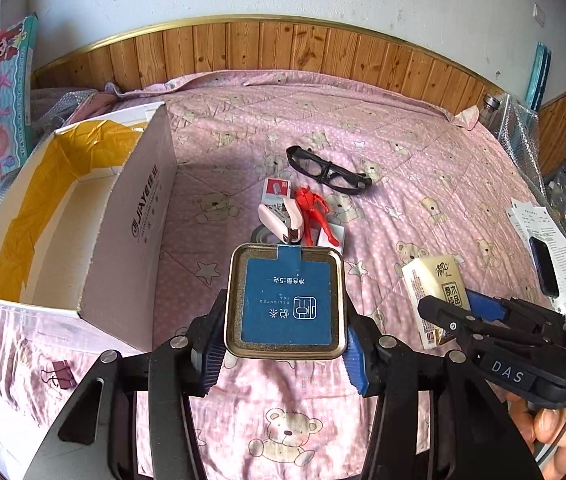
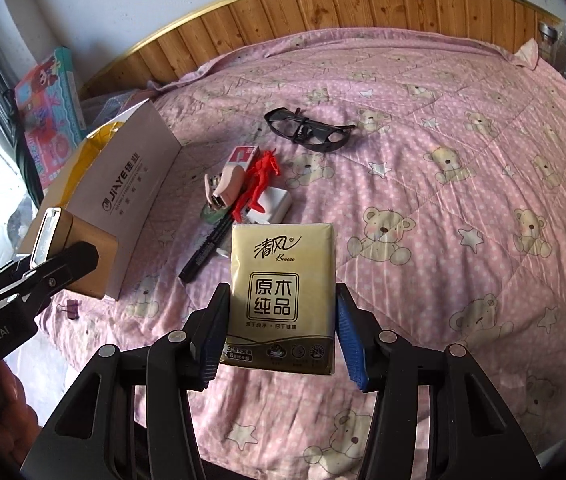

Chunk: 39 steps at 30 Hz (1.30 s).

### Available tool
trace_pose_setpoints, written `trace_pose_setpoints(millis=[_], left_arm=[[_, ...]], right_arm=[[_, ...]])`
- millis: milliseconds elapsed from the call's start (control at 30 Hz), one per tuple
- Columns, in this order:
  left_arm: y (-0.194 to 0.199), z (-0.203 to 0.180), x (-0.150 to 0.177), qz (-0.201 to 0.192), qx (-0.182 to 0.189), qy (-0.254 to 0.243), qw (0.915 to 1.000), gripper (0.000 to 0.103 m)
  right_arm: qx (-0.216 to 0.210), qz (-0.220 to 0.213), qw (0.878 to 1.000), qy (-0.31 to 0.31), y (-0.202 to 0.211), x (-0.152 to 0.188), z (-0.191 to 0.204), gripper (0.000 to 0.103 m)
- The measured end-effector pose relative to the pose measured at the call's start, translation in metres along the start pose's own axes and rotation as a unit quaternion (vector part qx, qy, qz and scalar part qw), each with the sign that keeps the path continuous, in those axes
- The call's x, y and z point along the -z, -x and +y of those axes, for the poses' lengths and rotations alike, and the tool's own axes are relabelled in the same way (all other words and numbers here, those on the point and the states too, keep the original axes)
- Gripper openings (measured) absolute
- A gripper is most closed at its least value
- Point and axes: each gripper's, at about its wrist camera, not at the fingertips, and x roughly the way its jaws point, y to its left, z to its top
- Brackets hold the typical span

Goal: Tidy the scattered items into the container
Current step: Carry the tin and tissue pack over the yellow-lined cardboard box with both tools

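Pink bear-print bedding [image 1: 423, 128] fills the left wrist view, backed by a wooden headboard. At front centre the left gripper [image 1: 283, 354] is clamped on a flat tea tin [image 1: 285, 302], blue label up, lifted clear of the bedding. An open cardboard box [image 1: 63, 216] lies to its left, mouth upward, just beside the tin; the left gripper is the nearer of the 2 to it. Beyond the tin sit a stapler [image 1: 281, 220], a red figurine [image 1: 315, 214] and black goggles [image 1: 329, 170].

Pink bedding again in the right wrist view, where the right gripper [image 2: 279, 332] holds a gold tissue pack [image 2: 281, 298] upright between its blue pads [image 2: 349, 344]. The box stands well to the left, with the tin-carrying gripper between it and the pack. I judge the tin should drop in first, leftward over the near wall. A black marker [image 2: 207, 250] and a binder clip [image 2: 71, 307] remain loose.
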Motion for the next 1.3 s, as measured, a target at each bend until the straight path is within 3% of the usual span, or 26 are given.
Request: trace_pose_setpoints(millis=[667,933,1300], left_arm=[[0.050,0.088,-0.039,-0.061,-0.063,0.055,0.9947,0.051],[0.060,0.116,-0.051,-0.075,-0.073,0.071,0.9920,0.051],[0.057,0.161,-0.063,-0.074,-0.087,0.102,0.9883,0.051]], right_arm=[[-0.015,-0.014,0.997,0.072,0.002,-0.025,0.083,0.053],[-0.024,-0.018,0.994,0.108,-0.006,-0.044,0.127,0.053],[-0.002,-0.011,0.987,0.163,-0.031,-0.079,0.196,0.053]])
